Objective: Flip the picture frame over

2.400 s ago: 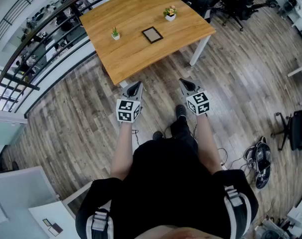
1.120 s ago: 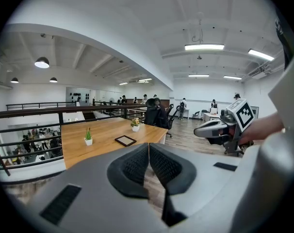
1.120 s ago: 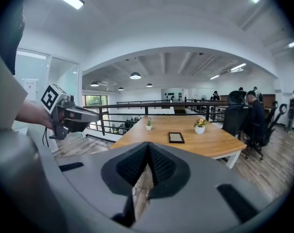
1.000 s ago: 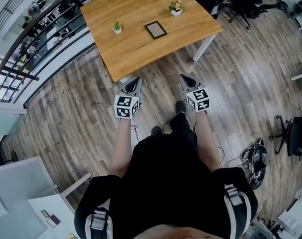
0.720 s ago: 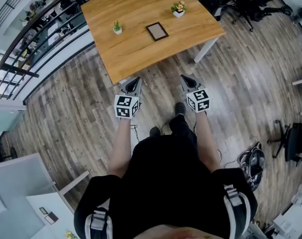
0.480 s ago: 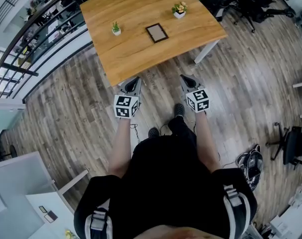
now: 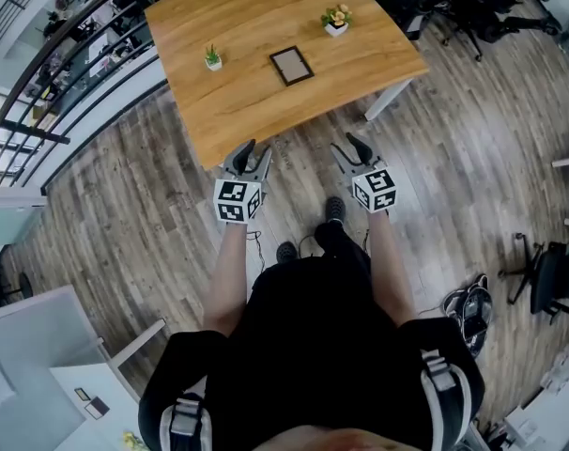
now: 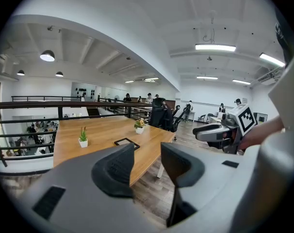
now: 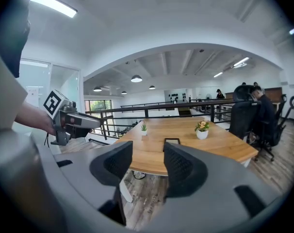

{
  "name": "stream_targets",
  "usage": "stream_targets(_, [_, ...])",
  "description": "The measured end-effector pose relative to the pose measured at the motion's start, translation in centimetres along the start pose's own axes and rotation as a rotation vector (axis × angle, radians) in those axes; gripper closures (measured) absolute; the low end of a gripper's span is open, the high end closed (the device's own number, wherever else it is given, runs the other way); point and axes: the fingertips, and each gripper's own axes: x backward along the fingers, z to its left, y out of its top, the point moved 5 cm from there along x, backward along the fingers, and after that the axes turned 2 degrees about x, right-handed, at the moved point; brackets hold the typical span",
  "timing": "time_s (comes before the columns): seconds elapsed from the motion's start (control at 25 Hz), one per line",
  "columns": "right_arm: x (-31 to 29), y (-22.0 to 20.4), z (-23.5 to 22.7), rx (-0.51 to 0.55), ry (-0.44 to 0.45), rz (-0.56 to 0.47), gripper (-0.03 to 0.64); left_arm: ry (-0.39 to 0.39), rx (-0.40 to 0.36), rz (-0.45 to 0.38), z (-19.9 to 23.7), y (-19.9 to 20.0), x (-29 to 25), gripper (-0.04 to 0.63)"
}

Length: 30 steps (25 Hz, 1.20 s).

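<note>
Head view: frame (image 7: pixel 291 65) seen flat on table (image 7: pixel 247 111). Judged light, stiff, fragile; to be pinched at one edge. Being opened, empty: left hand-held gripper (image 7: pixel 251 154), right hand-held gripper (image 7: pixel 349 150).

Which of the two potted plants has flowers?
The flowering pot, right of the picture frame in the head view; the left pot is only green.
</note>
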Motion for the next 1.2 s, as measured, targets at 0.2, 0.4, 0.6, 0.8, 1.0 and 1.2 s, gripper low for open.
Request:
stream_targets(0.2, [-0.6,0.4,-0.3,0.015,0.004,-0.017,0.286,0.009,-0.027,0.011,0.0,0.0,-0.8,0.365])
stream_targets(0.4, [-1.2,0.5,-1.1,0.021,0.021,-0.013,0.278,0.009,-0.026,0.008,-0.1,0.5,-1.6,0.359])
stream_targets(0.6, [-1.8,0.6,-3.0,0.003,0.033,-0.023,0.278,0.007,-0.026,0.02,-0.8,1.2,-3.2,0.359])
stream_targets(0.8, [-2.4,0.9,-5.9,-0.015,0.064,-0.027,0.278,0.041,-0.024,0.019,-1.7,2.1,-5.2,0.36])
stream_targets(1.0, [-3.4,1.6,-9.3,-0.002,0.108,-0.031,0.278,0.083,0.021,-0.008,-2.4,3.1,-7.6,0.36])
stream_targets(1.2, [-3.9,2.0,-13.0,0.0,0.144,-0.039,0.293,0.134,0.047,-0.023,-3.3,3.6,-10.3,0.36])
